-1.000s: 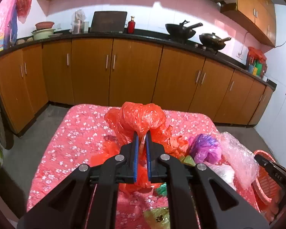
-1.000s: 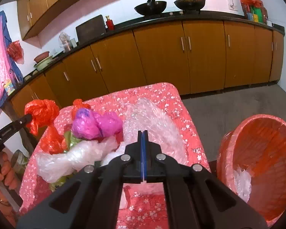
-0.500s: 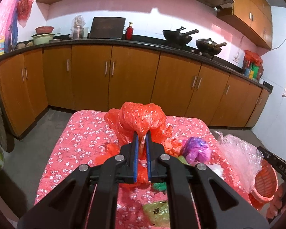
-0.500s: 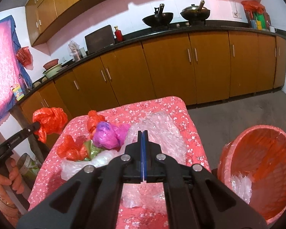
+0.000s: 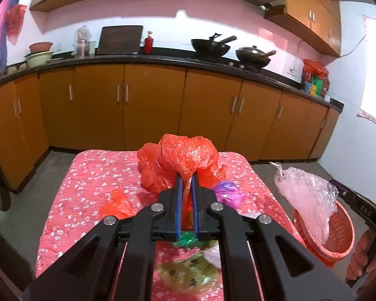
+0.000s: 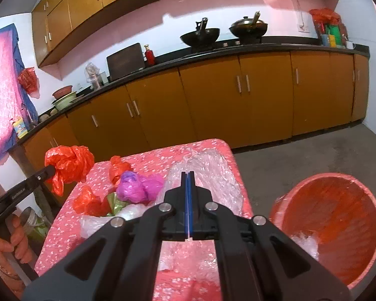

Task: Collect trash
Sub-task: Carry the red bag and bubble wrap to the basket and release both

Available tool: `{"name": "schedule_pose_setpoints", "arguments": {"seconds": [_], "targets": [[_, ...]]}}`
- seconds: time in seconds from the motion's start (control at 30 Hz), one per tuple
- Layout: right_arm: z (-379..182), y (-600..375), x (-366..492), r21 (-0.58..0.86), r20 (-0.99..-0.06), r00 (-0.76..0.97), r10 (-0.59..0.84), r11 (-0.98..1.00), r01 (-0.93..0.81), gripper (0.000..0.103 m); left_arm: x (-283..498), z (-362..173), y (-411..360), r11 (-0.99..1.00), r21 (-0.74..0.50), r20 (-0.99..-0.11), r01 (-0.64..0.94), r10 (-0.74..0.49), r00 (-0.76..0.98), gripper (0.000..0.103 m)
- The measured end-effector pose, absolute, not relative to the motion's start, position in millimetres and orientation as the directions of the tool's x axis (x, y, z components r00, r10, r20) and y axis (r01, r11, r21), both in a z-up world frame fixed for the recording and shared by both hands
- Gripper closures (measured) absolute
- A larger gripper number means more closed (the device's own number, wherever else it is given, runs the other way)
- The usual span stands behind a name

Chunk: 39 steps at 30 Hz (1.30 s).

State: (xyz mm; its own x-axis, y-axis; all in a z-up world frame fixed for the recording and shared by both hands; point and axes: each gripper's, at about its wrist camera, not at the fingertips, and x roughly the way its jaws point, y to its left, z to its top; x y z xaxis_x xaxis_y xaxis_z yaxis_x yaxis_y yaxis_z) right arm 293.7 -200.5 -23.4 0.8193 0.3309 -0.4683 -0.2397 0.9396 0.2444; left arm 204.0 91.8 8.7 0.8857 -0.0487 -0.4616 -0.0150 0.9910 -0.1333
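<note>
My left gripper (image 5: 186, 175) is shut on a crumpled red plastic bag (image 5: 180, 158), held up above the pink flowered table (image 5: 92, 175). The right wrist view shows that bag (image 6: 67, 165) hanging clear of the table's left side. My right gripper (image 6: 188, 174) is shut on a sheet of clear plastic wrap (image 6: 210, 170). In the left wrist view the wrap (image 5: 308, 200) droops over the orange basket (image 5: 338, 235). The basket (image 6: 333, 225) stands on the floor to the right of the table, with some clear plastic inside.
On the table lie a purple bag (image 6: 135, 190), small red bags (image 6: 87, 203), a green wrapper (image 5: 185, 238) and an olive wrapper (image 5: 185, 273). Brown kitchen cabinets (image 5: 150, 107) with woks on the counter stand behind. A person's hand (image 6: 17, 238) holds each gripper handle.
Both grippers have risen with their loads. The red bag is higher above the table, and the clear wrap has lifted off the table towards the basket.
</note>
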Motion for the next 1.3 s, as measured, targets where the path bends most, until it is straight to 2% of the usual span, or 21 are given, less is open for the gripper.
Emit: {"name": "schedule_pose_setpoints", "arguments": {"seconds": [0.37,0.7,1.0,1.3], "targets": [[-12.3,-249.6,278.7,0.222,-0.447,0.860,0.245,0.962,-0.159,0.101,208.8,12.8,41.3,0.990,-0.122,-0.460,0.076,-0.124,0.879,0.096],[-14.6,-311.8,262.7,0.194,-0.450,0.884,0.127,0.980,-0.042,0.101,216.5,2.9,-36.2,0.966,-0.127,-0.470,0.226,-0.260,0.844,0.096],[-30.1,-366.6,256.0,0.170,-0.468,0.883,0.029,0.984,0.057,0.101,225.7,-19.2,-112.8,0.925,-0.159,-0.498,0.346,-0.377,0.781,0.096],[-57.2,-407.7,266.1,0.181,-0.516,0.857,-0.010,0.976,0.120,0.101,236.5,-40.7,-175.2,0.886,-0.163,-0.541,0.435,-0.448,0.712,0.096]]}}
